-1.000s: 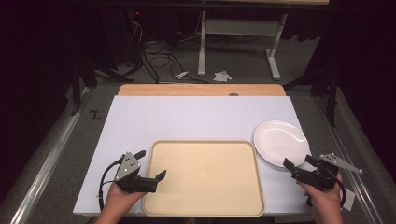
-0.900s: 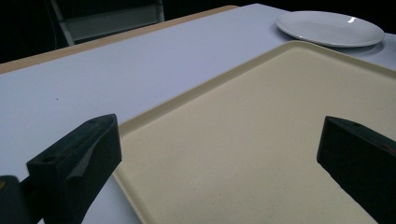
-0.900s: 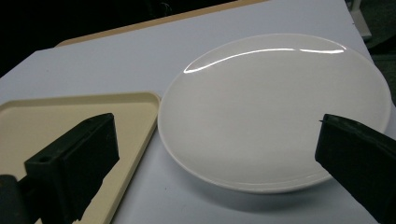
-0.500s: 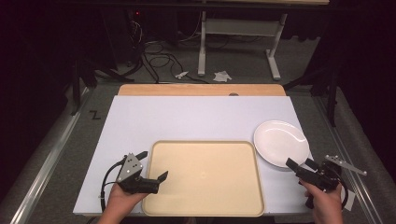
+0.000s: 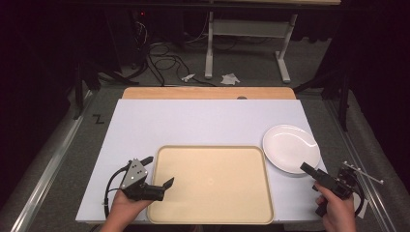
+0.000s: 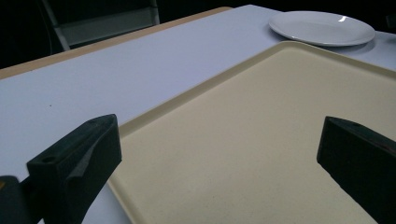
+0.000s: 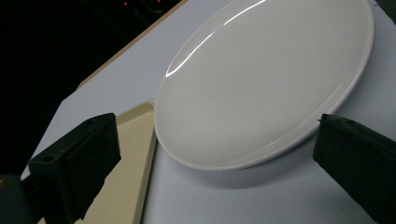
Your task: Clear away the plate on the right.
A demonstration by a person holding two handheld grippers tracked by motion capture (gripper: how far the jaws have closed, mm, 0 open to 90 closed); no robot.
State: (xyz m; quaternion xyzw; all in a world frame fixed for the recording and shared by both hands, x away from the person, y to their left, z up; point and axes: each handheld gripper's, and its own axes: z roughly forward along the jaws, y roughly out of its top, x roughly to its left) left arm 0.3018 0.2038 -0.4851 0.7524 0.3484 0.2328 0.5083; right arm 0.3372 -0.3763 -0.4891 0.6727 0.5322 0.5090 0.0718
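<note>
A beige tray [image 5: 210, 193] lies at the near middle of the white table. A bare white plate [image 5: 291, 148] sits just off its far right corner. My left gripper [image 5: 158, 170] is open over the tray's left rim. In the left gripper view its jaws stand wide apart [image 6: 219, 163] above the bare tray [image 6: 261, 140], with the plate [image 6: 322, 27] far off. My right gripper [image 5: 312, 173] is open at the plate's near edge. The right gripper view has the plate [image 7: 266, 84] between the spread jaws [image 7: 217, 163] and the tray's corner [image 7: 126, 182] at the left.
A wooden strip [image 5: 208, 93] runs along the table's far edge. Beyond it, cables [image 5: 159, 58], paper scraps [image 5: 229, 78] and a desk frame [image 5: 246, 34] are on the dark floor. Bare table surface [image 5: 203, 123] stretches behind the tray.
My right gripper has drawn back slightly to the right and toward the person, still open. The left gripper has hardly moved.
</note>
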